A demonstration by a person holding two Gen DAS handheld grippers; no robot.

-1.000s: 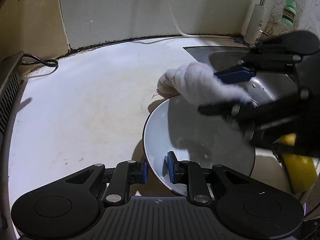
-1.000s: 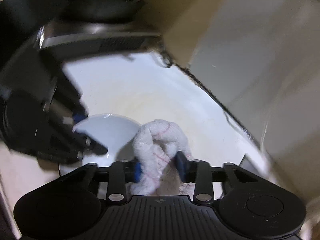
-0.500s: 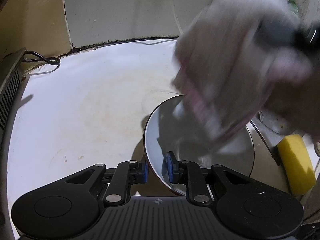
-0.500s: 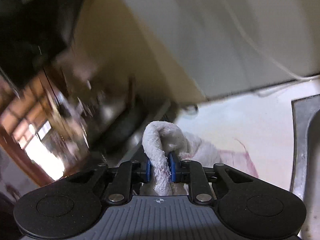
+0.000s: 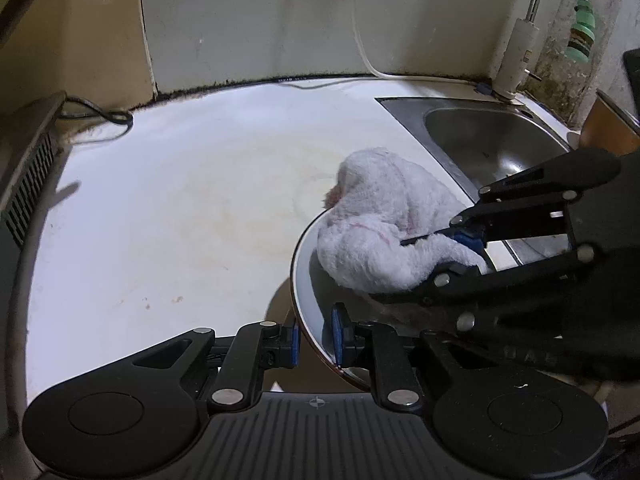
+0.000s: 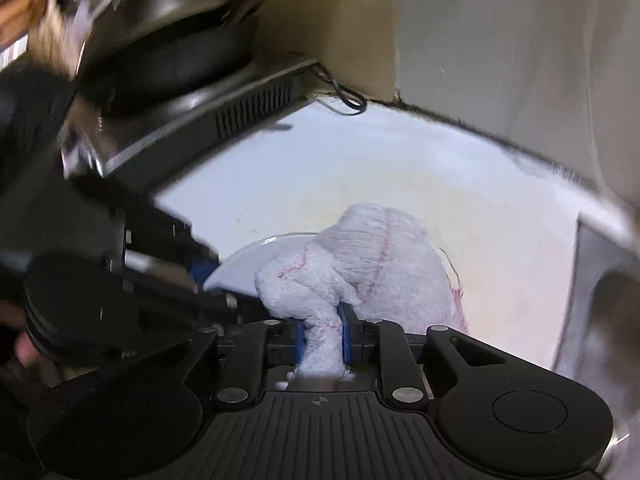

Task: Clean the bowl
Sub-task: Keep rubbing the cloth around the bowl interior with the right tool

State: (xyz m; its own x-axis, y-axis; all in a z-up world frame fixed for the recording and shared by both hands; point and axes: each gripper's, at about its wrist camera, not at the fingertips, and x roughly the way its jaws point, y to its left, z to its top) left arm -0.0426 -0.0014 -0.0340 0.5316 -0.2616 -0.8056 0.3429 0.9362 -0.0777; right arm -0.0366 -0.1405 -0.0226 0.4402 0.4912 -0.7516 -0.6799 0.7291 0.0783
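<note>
My right gripper, fingers clamped on the white cloth, swings back from its lift half a second ago onto the bowl, rim pinched at six o'clock by my left gripper over the counter, so wiping resumes.

Right gripper jaws pinch the white cloth, apparently over the blurred bowl.

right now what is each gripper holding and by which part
The left gripper pinches the round white bowl by its near rim. The right gripper clamps the fluffy white cloth by a bunched fold at its near end.
</note>
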